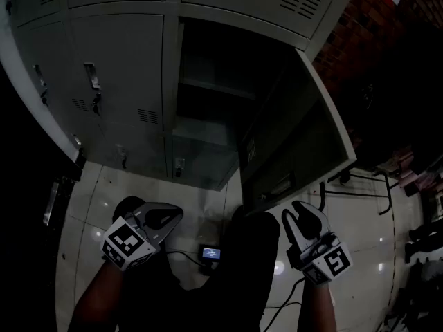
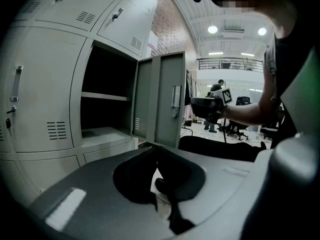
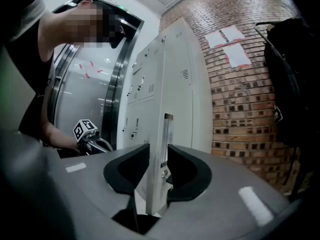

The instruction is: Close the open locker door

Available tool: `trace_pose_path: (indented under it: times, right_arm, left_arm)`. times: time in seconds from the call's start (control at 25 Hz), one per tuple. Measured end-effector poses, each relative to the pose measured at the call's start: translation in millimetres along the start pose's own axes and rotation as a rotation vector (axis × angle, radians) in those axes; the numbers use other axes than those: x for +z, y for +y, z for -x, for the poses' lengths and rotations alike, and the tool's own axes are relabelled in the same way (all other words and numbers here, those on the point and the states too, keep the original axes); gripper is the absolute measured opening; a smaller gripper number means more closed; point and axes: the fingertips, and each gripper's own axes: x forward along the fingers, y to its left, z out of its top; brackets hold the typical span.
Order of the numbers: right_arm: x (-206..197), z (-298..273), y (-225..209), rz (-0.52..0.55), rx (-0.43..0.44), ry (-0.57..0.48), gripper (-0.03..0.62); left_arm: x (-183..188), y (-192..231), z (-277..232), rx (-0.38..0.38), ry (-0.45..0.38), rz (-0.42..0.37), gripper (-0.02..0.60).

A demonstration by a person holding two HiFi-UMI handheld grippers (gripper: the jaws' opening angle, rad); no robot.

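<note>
**Pinching the locker door (image 1: 297, 144) at its free edge**

We see the locker door swung well out from its open compartment (image 1: 214, 68), hinged on the side away from the closed lockers (image 1: 118, 68). The door's inner face and vent slots are turned towards that dark compartment. A shelf (image 1: 214, 88) crosses the compartment behind the door.

Our right gripper (image 3: 159, 169) sits at the door's lower free edge. In the right gripper view the thin metal edge stands upright between the jaws, and both dark pads lie against its two faces, so these tongs are pinching the door.

Our left gripper (image 1: 173, 214) hangs low on the compartment side of the door, well apart from it and touching nothing. Its jaws are drawn together, with only a sliver of pale floor (image 1: 201, 199) showing between the pads and no thing held there. From that gripper's view we look at the door's outer face, where a slim handle (image 2: 176, 101) runs upright near the free edge.

On the floor below the door, between our two grippers, lies a small device with a lit screen (image 1: 211, 253). Beyond the door, on the side away from the compartment, a brick wall (image 3: 240, 99) carries two sheets of paper (image 3: 230, 44). A black bag (image 3: 295, 84) hangs farther along that wall.
</note>
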Motion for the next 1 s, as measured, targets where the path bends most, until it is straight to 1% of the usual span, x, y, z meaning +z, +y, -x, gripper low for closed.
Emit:
trace_pose_path:
  times: [0.12, 0.24, 0.32, 0.36, 0.44, 0.64, 0.76, 0.84, 1.0]
  right_arm:
    - [-1.2, -13.0, -2.0, 0.015, 0.115, 0.019, 0.162]
    - [-8.6, -25.5, -2.4, 0.019, 0.194, 0.063, 0.166]
    - [-3.6, -34.5, 5.4, 0.000, 0.262, 0.049, 0.169]
    - [-0.1, -38.3, 10.6, -0.008, 0.295, 0.036, 0.151]
    - [1.5, -44.9, 18.3, -0.013, 0.335, 0.026, 0.147]
    - [-2.9, -70.4, 40.6, 0.007, 0.329, 0.028, 0.138]
    - [8.2, -100.0, 64.0, 0.063, 0.298, 0.019, 0.135]
    - [8.9, -120.6, 74.3, 0.093, 0.269, 0.034, 0.133]
    - [12.0, -161.2, 87.4, 0.082, 0.246, 0.037, 0.126]
  left_arm:
    - [0.1, -3.5, -0.3, -0.008, -0.008, 0.002, 0.012]
    - [0.8, -5.1, 1.0, -0.015, -0.012, 0.006, 0.012]
    - [2.4, -5.1, 2.1, -0.017, -0.017, 0.007, 0.012]
    - [3.2, -4.9, 2.6, -0.017, -0.019, 0.007, 0.012]
    - [4.3, -4.9, 3.2, -0.017, -0.022, 0.005, 0.012]
    - [5.5, -4.6, 4.7, -0.019, -0.029, 0.004, 0.012]
    - [7.1, -3.4, 7.6, -0.017, -0.039, 0.006, 0.012]
    - [7.6, -2.0, 10.6, -0.015, -0.048, 0.010, 0.012]
    - [9.6, -0.3, 16.6, -0.008, -0.068, 0.020, 0.012]
